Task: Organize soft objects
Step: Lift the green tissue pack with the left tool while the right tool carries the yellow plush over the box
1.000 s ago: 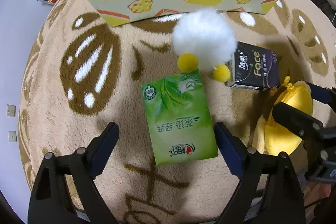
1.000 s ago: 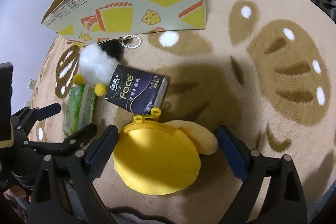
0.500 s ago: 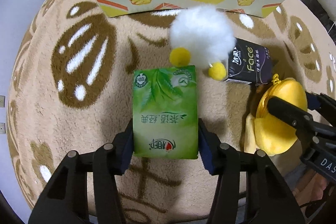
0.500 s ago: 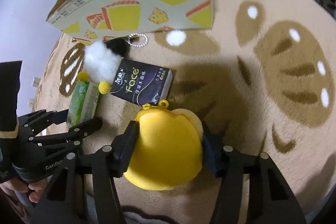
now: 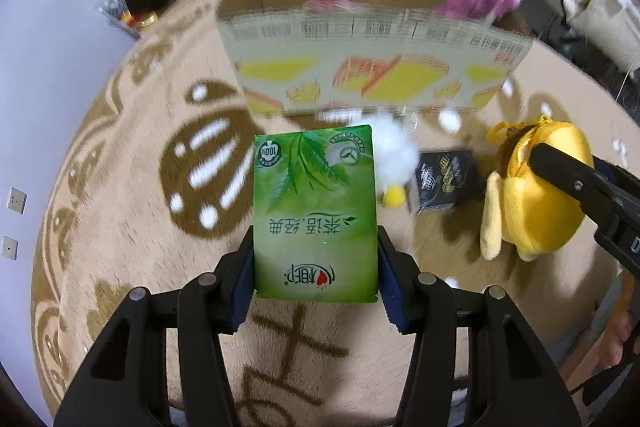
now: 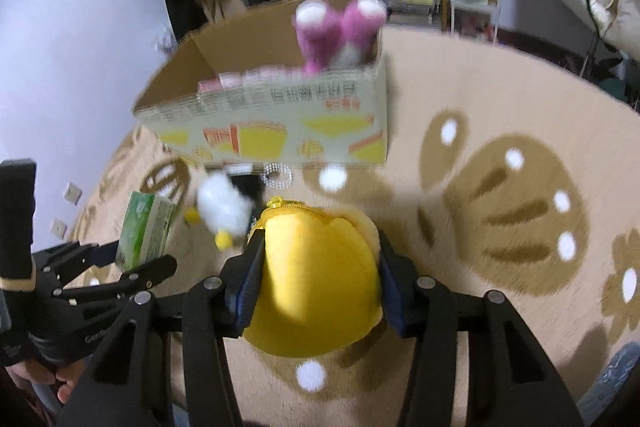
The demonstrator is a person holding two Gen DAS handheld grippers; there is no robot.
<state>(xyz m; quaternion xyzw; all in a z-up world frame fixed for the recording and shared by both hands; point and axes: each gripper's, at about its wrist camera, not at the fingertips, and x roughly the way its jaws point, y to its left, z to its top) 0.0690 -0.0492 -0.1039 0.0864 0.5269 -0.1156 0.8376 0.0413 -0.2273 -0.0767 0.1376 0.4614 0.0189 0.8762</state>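
Tongs on both sides were clamped on soft things. The left tongs point(image 5: 316, 263) gripped a green tissue pack point(image 5: 315, 211) by its near end, one blue pad pressed on each long edge, the pack held flat with its printed face up above the rug point(image 5: 120, 227). The right tongs point(image 6: 318, 281) squeezed a yellow plush pouch point(image 6: 316, 283) from both sides; its zipper edge pointed toward the far side. In the left wrist view that pouch hung at the right, pinched by the other tongs.

Beyond both held things, a cardboard box point(image 5: 372, 67) with yellow and orange prints stood open on the far part of the rug. A pink plush toy point(image 6: 340, 35) stuck up above the box's right far corner, and a pink pack lay inside it.

On the rug between the box and the tongs lay a white fluffy toy point(image 5: 394, 155) with yellow feet, and just right of it a black tissue pack point(image 5: 444, 175). A bead chain point(image 6: 277, 173) lay close to the box's near wall. Much of the far scene was blurred.
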